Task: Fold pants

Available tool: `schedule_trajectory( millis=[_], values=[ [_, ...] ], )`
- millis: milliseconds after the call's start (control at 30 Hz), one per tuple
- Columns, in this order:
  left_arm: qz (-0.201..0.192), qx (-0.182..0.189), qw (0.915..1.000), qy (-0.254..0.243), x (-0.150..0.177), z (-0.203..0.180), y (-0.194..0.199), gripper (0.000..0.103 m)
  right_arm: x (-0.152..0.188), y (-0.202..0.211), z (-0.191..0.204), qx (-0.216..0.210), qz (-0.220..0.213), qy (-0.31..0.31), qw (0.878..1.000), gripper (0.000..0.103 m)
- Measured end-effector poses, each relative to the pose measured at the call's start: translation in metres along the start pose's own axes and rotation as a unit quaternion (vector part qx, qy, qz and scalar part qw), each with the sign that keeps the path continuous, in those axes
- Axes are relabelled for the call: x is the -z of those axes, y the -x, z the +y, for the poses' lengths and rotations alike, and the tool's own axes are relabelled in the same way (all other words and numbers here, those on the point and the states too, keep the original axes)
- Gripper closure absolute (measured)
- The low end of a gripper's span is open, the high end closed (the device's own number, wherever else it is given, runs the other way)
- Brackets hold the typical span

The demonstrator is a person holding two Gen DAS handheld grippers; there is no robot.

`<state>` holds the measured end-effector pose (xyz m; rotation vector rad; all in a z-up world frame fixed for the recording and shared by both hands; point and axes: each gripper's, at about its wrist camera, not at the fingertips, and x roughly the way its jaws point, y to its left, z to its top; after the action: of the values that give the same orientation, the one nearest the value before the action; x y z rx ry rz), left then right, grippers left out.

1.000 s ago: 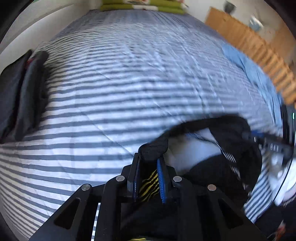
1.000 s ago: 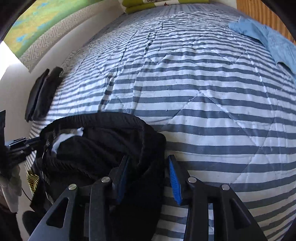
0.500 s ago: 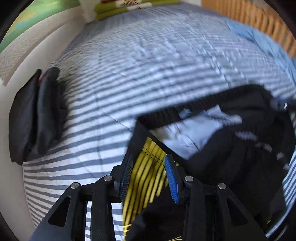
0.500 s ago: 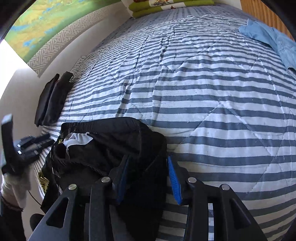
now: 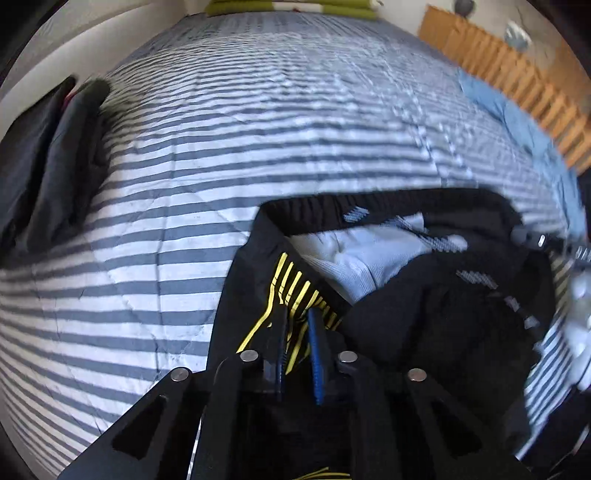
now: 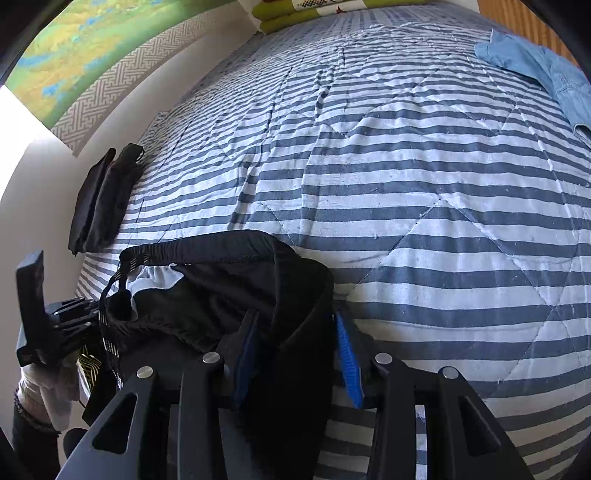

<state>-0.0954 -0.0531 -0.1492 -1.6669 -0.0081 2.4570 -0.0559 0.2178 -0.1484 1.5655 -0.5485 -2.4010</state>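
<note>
Black pants [image 5: 424,295] with yellow stripes and a pale lining lie bunched at the near edge of the striped quilt [image 5: 258,129]. My left gripper [image 5: 297,325] is shut on the yellow-striped side of the cloth. In the right wrist view the pants [image 6: 221,280] show their waistband arched open. My right gripper [image 6: 295,332] stands open, and a black fold of the waistband runs between its blue pads without being pinched. The left gripper [image 6: 70,317] also shows there at the far left, held by a white-sleeved hand [image 6: 44,387].
A stack of folded dark clothes [image 6: 99,199] lies at the bed's left edge by the wall. A blue denim garment [image 6: 546,74] sits at the far right. Green pillows [image 6: 314,11] lie at the head. Wooden slats [image 5: 517,74] run along the right side.
My left gripper opened half a second ago and has now shut again on the yellow-striped part of the pants. The right gripper has stayed open over the waistband fold.
</note>
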Motion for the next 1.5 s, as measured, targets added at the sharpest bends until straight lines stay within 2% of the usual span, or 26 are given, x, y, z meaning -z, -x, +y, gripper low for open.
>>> schedule_trajectory(
  millis=[67,167,233,300,367,433,467,567,600,700,733,767,833,867,900,967,1100,1167,1200,1267,1300,1333,1367,1400,1467,1500],
  values=[
    [-0.006,0.023,0.9996,0.014,-0.004,0.007,0.008,0.087,0.000,-0.001,0.001,-0.001,0.000,0.002,1.000,0.066],
    [-0.001,0.006,0.9999,0.012,-0.013,0.012,0.003,0.080,0.000,-0.002,0.004,0.002,-0.001,0.003,1.000,0.066],
    [0.016,-0.005,0.9998,-0.009,-0.018,0.003,-0.006,0.077,0.000,-0.003,0.005,0.002,0.000,0.004,1.000,0.066],
    [0.035,-0.022,0.9984,-0.037,-0.019,-0.006,-0.022,0.060,0.000,-0.003,0.006,0.003,0.000,0.006,1.000,0.066],
    [0.043,-0.025,0.9969,-0.061,-0.015,-0.014,-0.035,0.058,-0.001,-0.003,0.006,0.002,0.000,0.007,1.000,0.066],
    [0.030,-0.031,0.9956,-0.083,-0.010,-0.021,-0.037,0.071,-0.001,-0.004,0.006,0.004,0.000,0.008,1.000,0.066],
    [0.031,-0.026,0.9960,-0.080,-0.010,-0.020,-0.035,0.091,-0.001,-0.005,0.005,0.006,0.000,0.007,1.000,0.066],
    [0.015,-0.029,0.9979,-0.056,-0.014,-0.008,-0.017,0.094,-0.002,-0.008,0.003,0.009,0.003,0.002,1.000,0.066],
    [0.003,-0.024,0.9991,-0.034,-0.017,0.004,-0.006,0.094,-0.002,-0.009,0.002,0.009,0.004,0.002,1.000,0.066],
    [-0.035,0.038,0.9967,0.063,-0.024,0.052,0.029,0.094,-0.002,-0.008,0.003,0.011,-0.002,0.004,1.000,0.066],
    [-0.050,0.042,0.9941,0.087,-0.026,0.068,0.038,0.094,-0.002,-0.008,0.003,0.012,-0.003,0.005,1.000,0.066],
    [-0.061,0.026,0.9920,0.107,-0.028,0.082,0.043,0.094,-0.002,-0.008,0.003,0.010,-0.005,0.003,1.000,0.066],
    [-0.049,-0.012,0.9911,0.123,-0.031,0.101,0.039,0.093,-0.003,-0.010,0.004,0.003,-0.006,0.000,1.000,0.066],
    [-0.034,-0.035,0.9921,0.115,-0.032,0.104,0.034,0.086,-0.004,-0.010,0.004,-0.002,-0.005,-0.001,1.000,0.066],
    [-0.020,-0.062,0.9926,0.102,-0.033,0.105,0.028,0.073,-0.004,-0.010,0.005,-0.005,-0.006,0.000,1.000,0.066],
    [-0.022,-0.111,0.9896,0.088,-0.030,0.100,0.025,0.058,-0.004,-0.008,0.009,-0.006,-0.009,0.008,1.000,0.066],
    [-0.050,-0.103,0.9923,0.048,-0.016,0.075,0.036,0.058,-0.004,-0.005,0.013,-0.001,-0.016,0.015,1.000,0.066],
    [-0.024,-0.072,0.9969,0.018,-0.011,0.058,0.028,0.058,-0.005,-0.005,0.010,-0.004,-0.015,0.006,1.000,0.066],
    [-0.005,-0.060,0.9982,0.000,-0.010,0.047,0.017,0.053,-0.005,-0.006,0.009,-0.007,-0.013,0.002,1.000,0.066],
    [0.021,-0.091,0.9952,-0.027,-0.007,0.033,-0.005,0.041,-0.006,-0.007,0.008,-0.006,-0.012,0.000,1.000,0.066],
    [0.028,-0.111,0.9928,-0.035,-0.006,0.030,-0.017,0.043,-0.005,-0.006,0.008,-0.006,-0.013,0.001,1.000,0.066],
    [0.036,-0.119,0.9917,-0.033,-0.005,0.032,-0.027,0.051,-0.005,-0.004,0.008,-0.006,-0.014,0.003,1.000,0.066],
    [0.034,-0.106,0.9936,-0.020,-0.004,0.034,-0.028,0.068,-0.005,-0.001,0.010,-0.006,-0.017,0.008,1.000,0.066],
    [0.022,-0.086,0.9960,0.004,-0.004,0.040,-0.022,0.096,-0.006,0.000,0.011,-0.006,-0.019,0.011,1.000,0.066],
    [-0.002,-0.079,0.9962,0.038,-0.002,0.052,-0.004,0.097,-0.008,0.007,0.013,-0.008,-0.029,0.018,0.999,0.066],
    [-0.020,-0.058,0.9964,0.059,0.001,0.062,0.012,0.098,-0.009,0.010,0.013,-0.011,-0.034,0.019,0.999,0.066]
  ],
)
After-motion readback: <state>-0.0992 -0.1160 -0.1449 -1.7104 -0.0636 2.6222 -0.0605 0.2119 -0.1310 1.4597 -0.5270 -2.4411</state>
